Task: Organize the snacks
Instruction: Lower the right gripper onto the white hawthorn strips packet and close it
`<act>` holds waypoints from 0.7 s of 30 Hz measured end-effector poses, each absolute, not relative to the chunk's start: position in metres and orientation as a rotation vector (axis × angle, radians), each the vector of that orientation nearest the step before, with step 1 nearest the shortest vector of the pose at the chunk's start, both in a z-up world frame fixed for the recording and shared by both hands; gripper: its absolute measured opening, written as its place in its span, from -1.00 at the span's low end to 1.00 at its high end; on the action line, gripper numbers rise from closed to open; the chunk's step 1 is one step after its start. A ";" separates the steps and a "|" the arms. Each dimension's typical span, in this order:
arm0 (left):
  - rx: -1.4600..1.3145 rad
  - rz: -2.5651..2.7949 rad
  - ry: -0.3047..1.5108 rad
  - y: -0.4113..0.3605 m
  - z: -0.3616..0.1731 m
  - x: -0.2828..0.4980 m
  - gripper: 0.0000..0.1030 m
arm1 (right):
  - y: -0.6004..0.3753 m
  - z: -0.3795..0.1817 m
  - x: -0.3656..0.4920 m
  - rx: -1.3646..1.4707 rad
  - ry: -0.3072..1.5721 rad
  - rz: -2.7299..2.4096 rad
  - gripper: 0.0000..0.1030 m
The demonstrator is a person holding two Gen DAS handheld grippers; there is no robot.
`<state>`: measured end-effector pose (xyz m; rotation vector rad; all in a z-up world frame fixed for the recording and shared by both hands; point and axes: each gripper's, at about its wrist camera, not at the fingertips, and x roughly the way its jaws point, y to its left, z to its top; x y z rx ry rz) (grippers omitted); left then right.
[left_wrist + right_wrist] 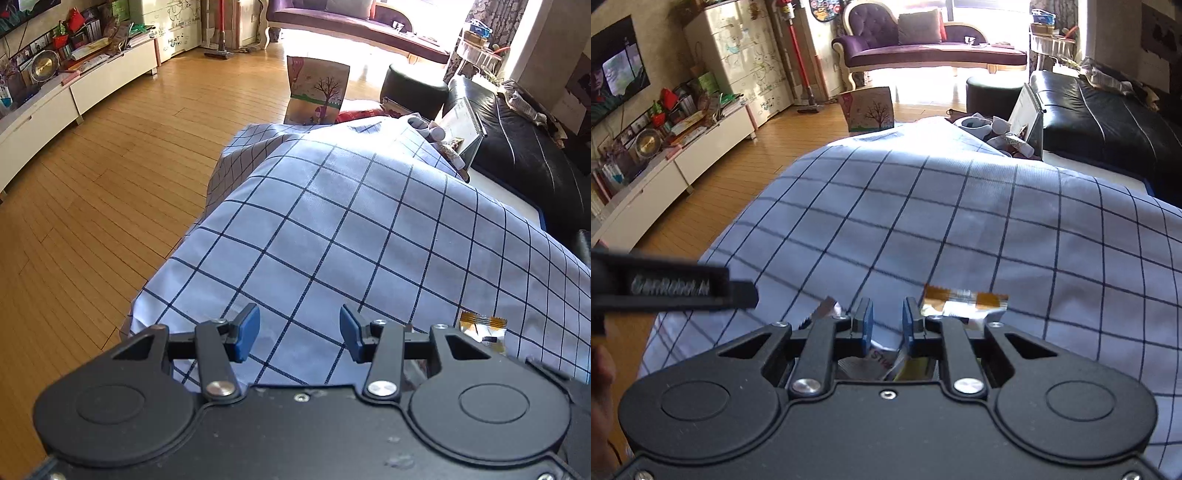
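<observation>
So the snack in play is a small foil-wrapped bar (964, 301) with gold ends, lying flat on the checked tablecloth (960, 221) near the table's front edge — just ahead and to the right of the right gripper (887, 325). From the left wrist view the same bar (482, 326) sits off to the right of the left gripper (299, 332), close to the near edge.

My read: it's light and crinkly, probably slippery on the foil, and the contents could crush if squeezed hard. I'd pinch it across the short middle, not by the flimsy crimped ends.

Right gripper has its jaws drawn in fairly narrow, with more wrappers (882, 360) bunched under and between the pads — I honestly can't tell if it's actually pinching one or just hovering over them. Left gripper is spread wide with nothing in it.

Stuff around: the cloth is loose and could bunch up under a sliding pad. There's a clutter of small items (993, 133) at the far right corner, a kid's drawing (870, 110) propped past the far edge — both well apart from the bar. The left gripper's body pokes in at the right view's left side, so the two could bump.
</observation>
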<state>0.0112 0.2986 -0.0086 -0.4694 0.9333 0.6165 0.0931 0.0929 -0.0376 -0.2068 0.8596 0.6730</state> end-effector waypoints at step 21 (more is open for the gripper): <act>-0.550 0.573 0.875 0.292 0.010 0.006 -0.05 | 0.093 -0.033 0.063 -0.171 0.776 0.736 -0.35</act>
